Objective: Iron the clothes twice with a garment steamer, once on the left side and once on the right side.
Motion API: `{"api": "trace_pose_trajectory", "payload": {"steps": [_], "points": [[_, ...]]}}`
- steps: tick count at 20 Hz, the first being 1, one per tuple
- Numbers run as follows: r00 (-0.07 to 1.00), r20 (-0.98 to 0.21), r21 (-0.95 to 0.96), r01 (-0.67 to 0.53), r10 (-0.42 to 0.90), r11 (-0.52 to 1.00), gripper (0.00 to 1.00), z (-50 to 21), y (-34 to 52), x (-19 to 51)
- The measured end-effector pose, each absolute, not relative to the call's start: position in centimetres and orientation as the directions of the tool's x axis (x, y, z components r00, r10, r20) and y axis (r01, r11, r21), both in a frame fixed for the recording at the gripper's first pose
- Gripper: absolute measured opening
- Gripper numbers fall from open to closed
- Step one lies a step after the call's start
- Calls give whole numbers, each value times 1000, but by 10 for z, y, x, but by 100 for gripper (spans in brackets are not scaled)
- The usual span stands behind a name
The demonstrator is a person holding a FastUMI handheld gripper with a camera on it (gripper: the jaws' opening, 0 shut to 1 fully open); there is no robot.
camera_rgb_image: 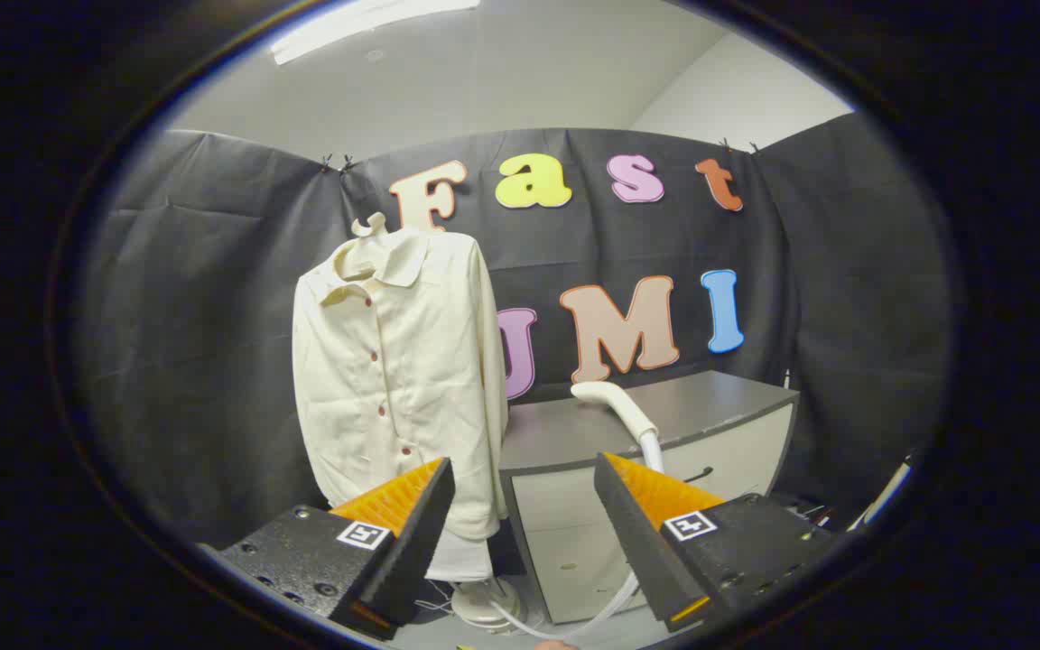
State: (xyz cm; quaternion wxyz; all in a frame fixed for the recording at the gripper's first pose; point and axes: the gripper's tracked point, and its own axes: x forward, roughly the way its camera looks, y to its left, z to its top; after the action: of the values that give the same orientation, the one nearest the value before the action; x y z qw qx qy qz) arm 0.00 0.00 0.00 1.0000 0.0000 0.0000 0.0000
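Observation:
A cream button-up shirt point(394, 370) hangs on a hanger in front of the black cloth wall, beyond my left finger. The white garment steamer head point(615, 404) lies on top of a grey cabinet point(719, 415), just beyond my right finger, and its white hose point(601, 614) runs down between the fingers to a round white base point(484, 603) on the floor. My gripper point(524, 469) is open with nothing between its fingers, which point at the gap between the shirt and the steamer head.
The grey cabinet has a light front with a dark handle point(699, 473) and stands to the right of the shirt. Below the shirt, the stand's lower part point(459, 558) rises from the white base. Black cloth walls close in behind and on both sides.

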Motion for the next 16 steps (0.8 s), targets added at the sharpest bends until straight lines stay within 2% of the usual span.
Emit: {"api": "trace_pose_trajectory", "payload": {"steps": [16], "points": [[1000, -16, -2, 21, -21, 1000, 95, 11, -59, 37]]}}
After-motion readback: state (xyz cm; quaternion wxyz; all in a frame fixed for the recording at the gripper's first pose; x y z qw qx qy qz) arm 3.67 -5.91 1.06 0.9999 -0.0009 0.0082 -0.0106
